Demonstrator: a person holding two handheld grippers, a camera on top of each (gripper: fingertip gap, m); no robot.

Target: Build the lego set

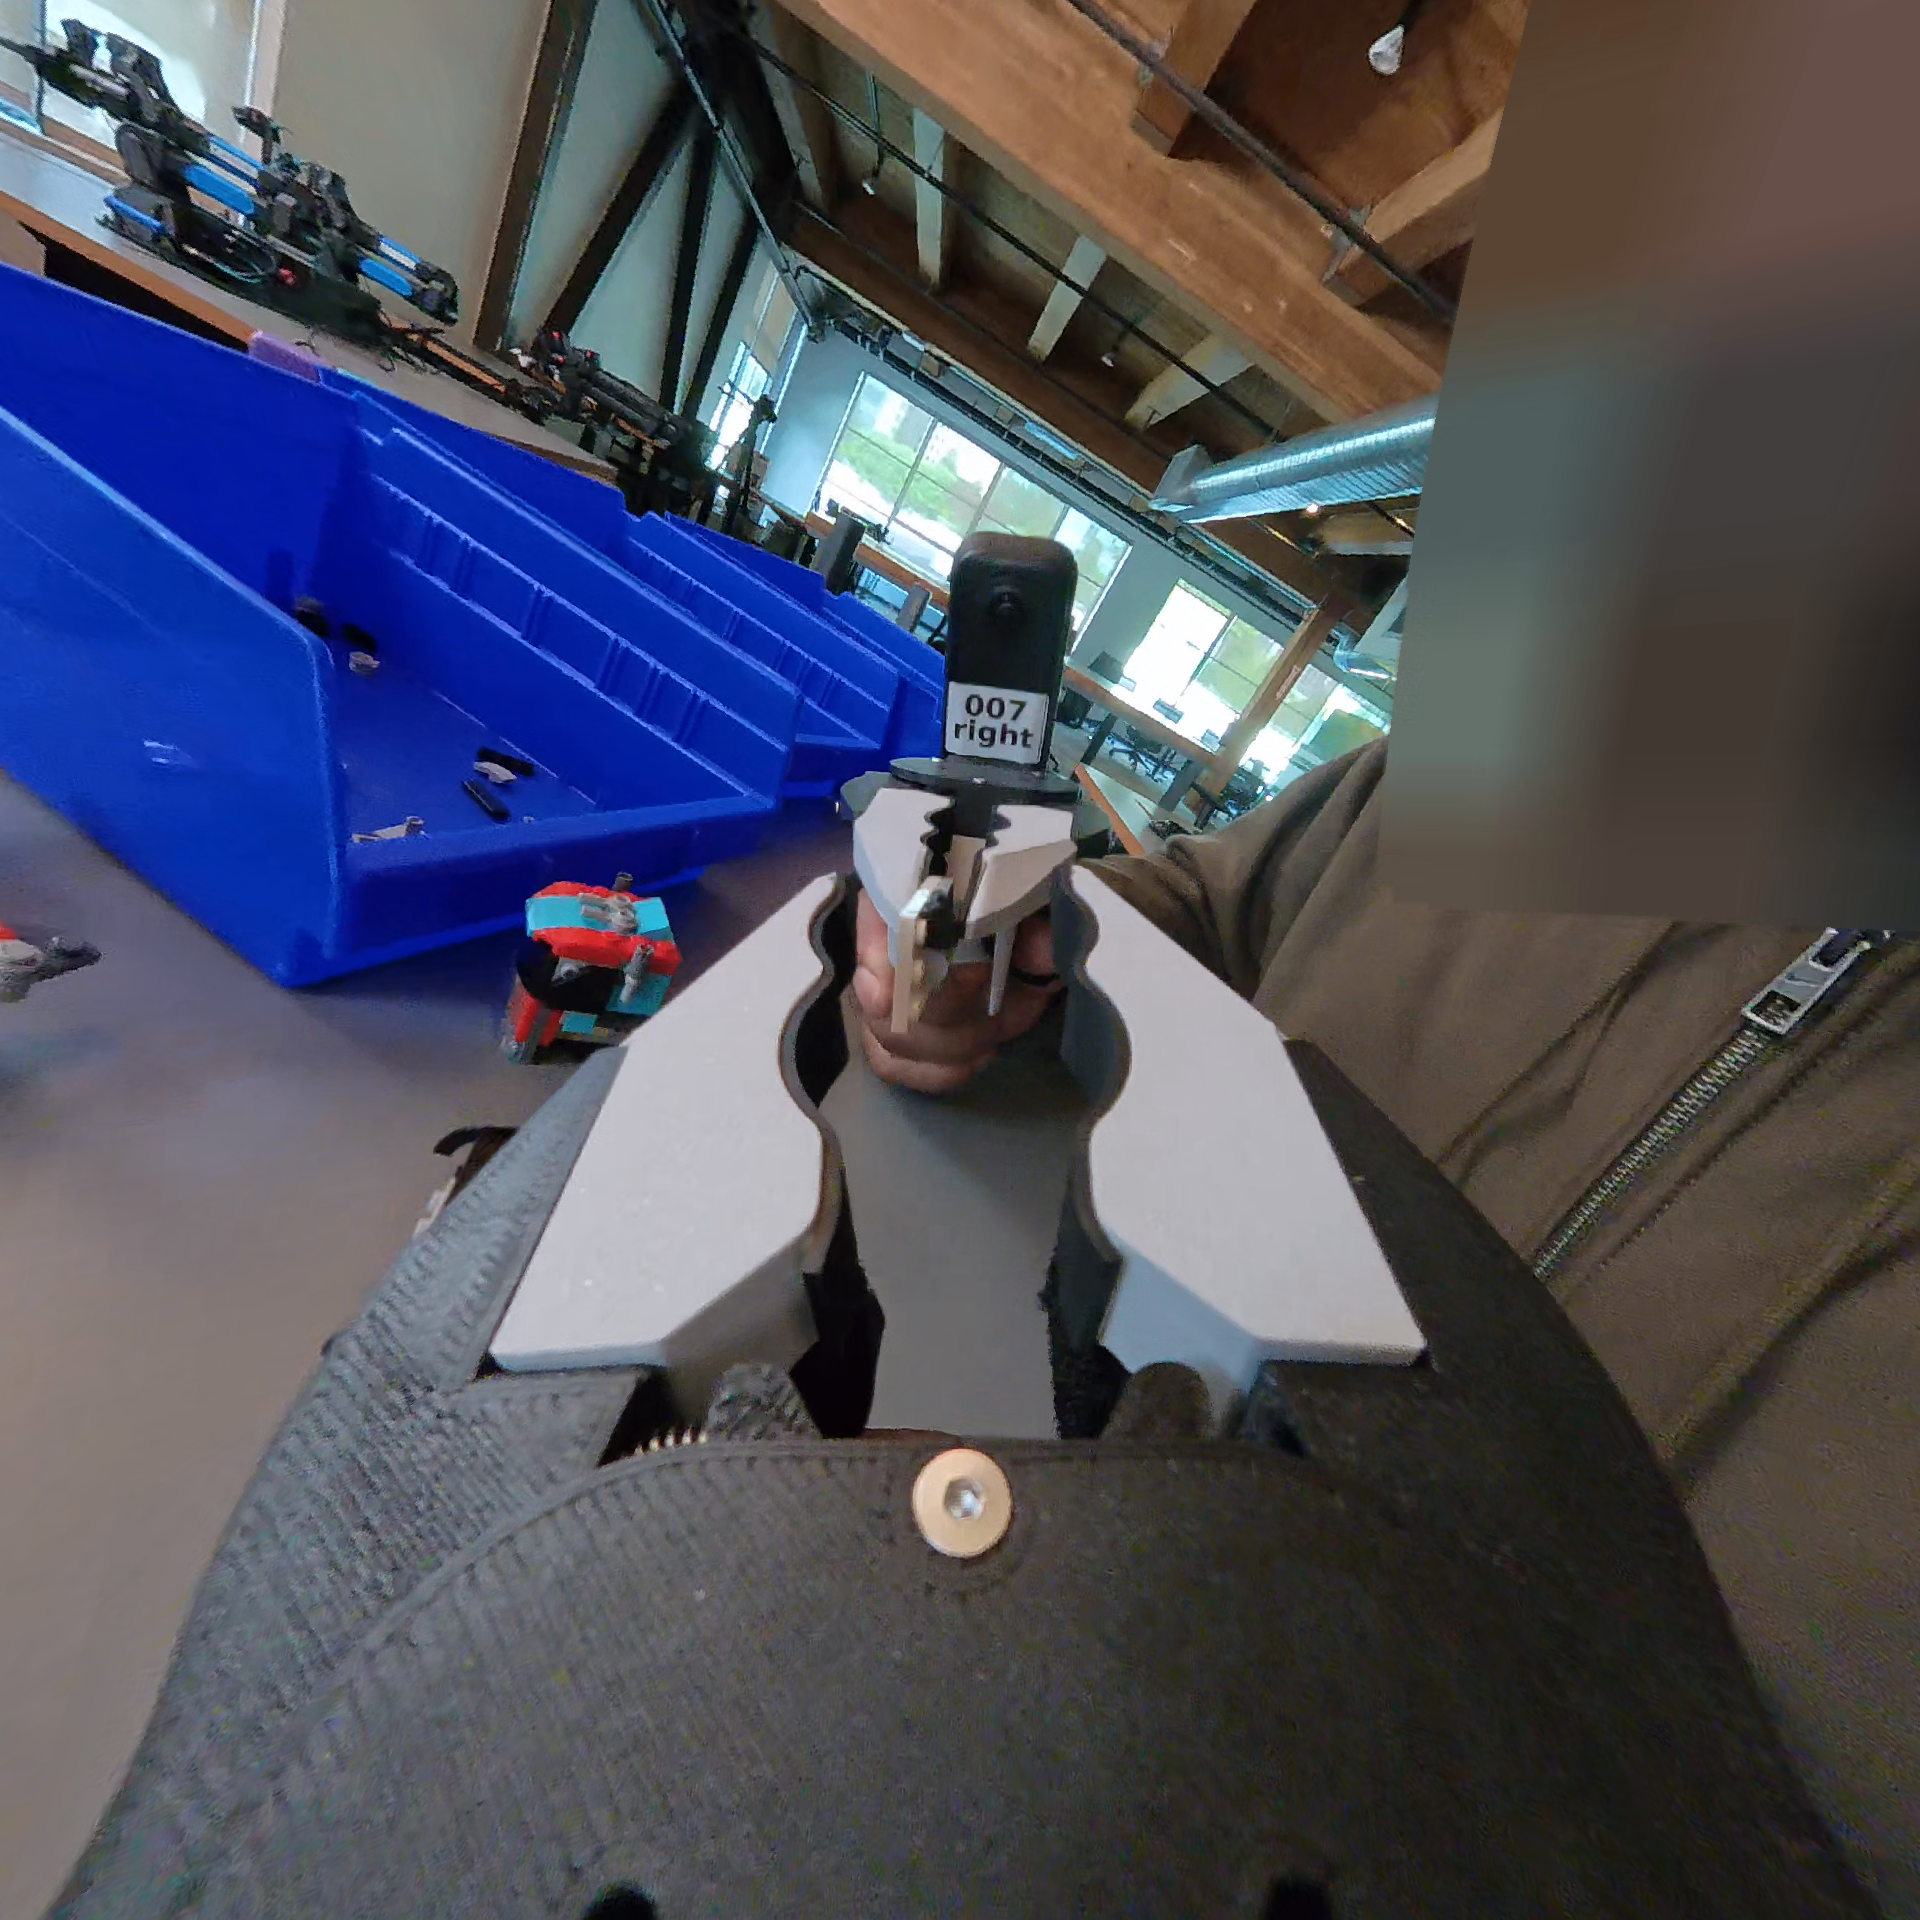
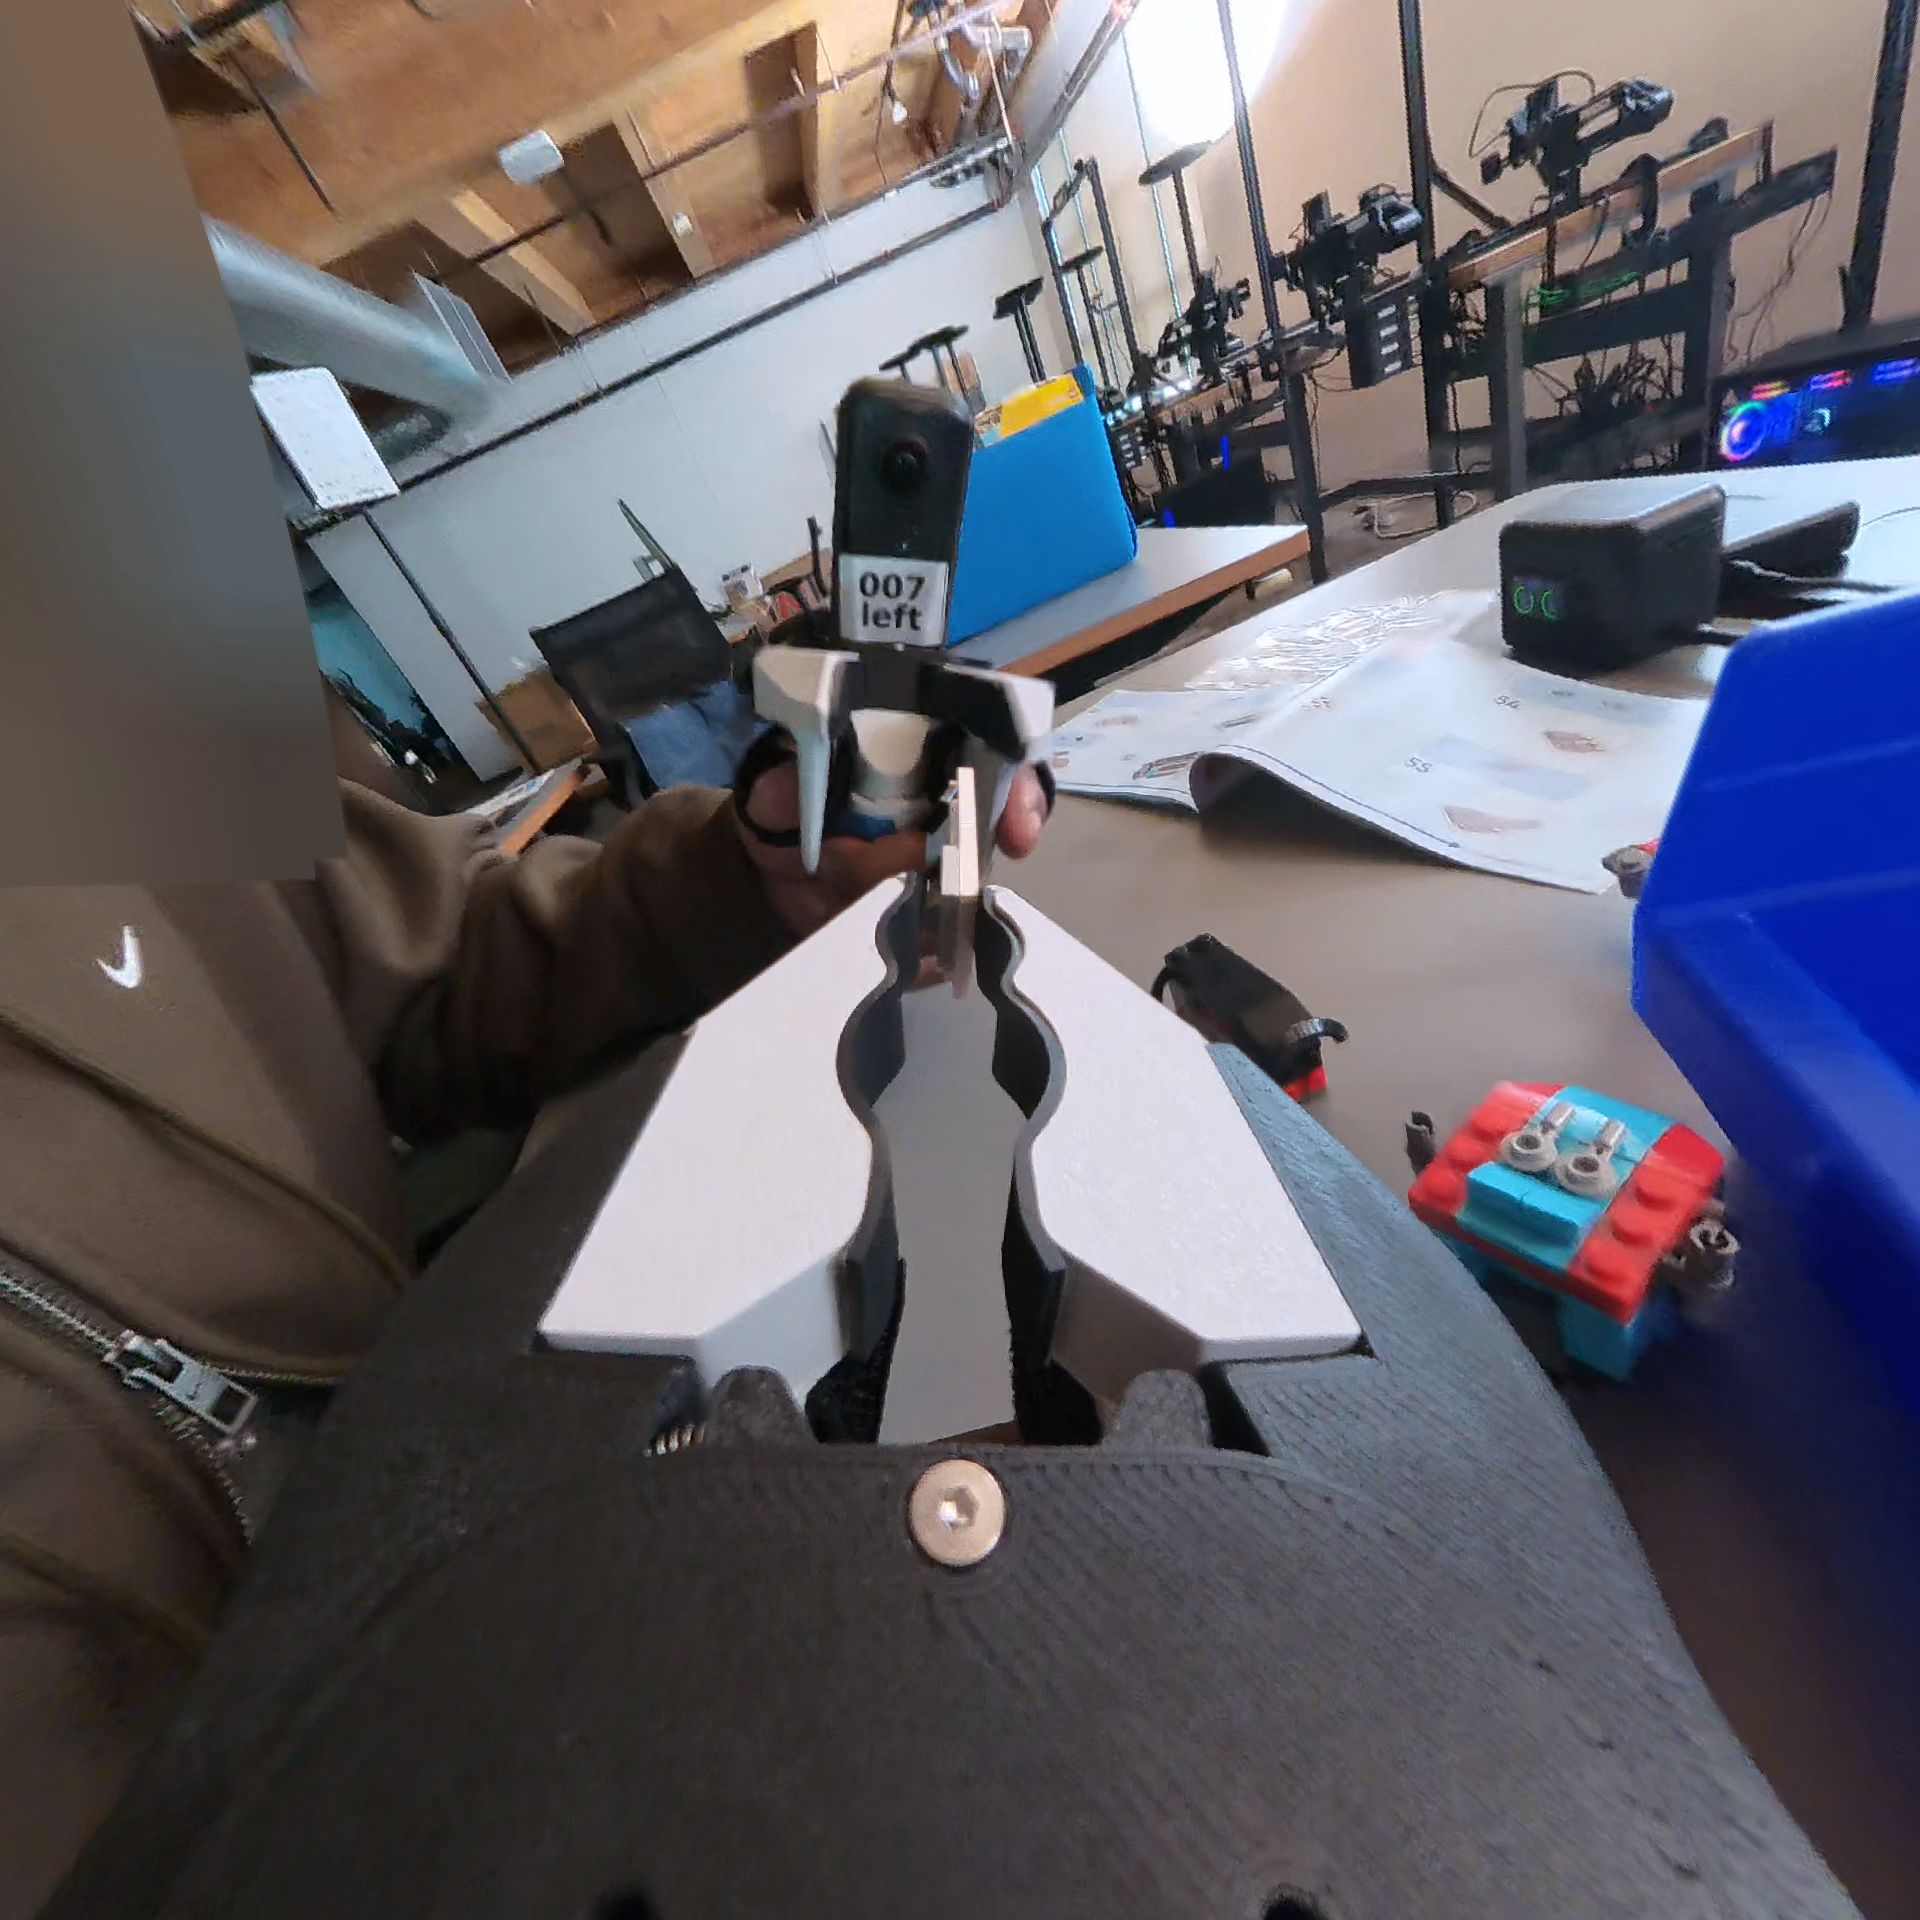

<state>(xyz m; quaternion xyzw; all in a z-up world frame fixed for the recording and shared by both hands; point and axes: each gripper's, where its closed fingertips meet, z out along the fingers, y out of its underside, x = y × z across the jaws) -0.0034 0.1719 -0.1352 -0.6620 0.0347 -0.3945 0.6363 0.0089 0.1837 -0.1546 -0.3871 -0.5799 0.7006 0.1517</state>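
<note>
Pale grey flat brick piece [image 2: 961, 894] is pinched upright in the right hand-held gripper [image 2: 948, 902], held up above the surface [image 2: 1299, 914]. The left hand-held gripper [image 1: 951, 914] faces it, jaws apart, gripping nothing. A red-and-teal brick model [image 2: 1569, 1205] stands beside the blue bin [image 2: 1787, 831].

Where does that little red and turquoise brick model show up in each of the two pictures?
Left wrist view: the brick model sits left of centre on the table, just in front of the blue bin.
Right wrist view: it sits at lower right, beside the bin's corner.
Shared landmark: the blue bin.
</note>
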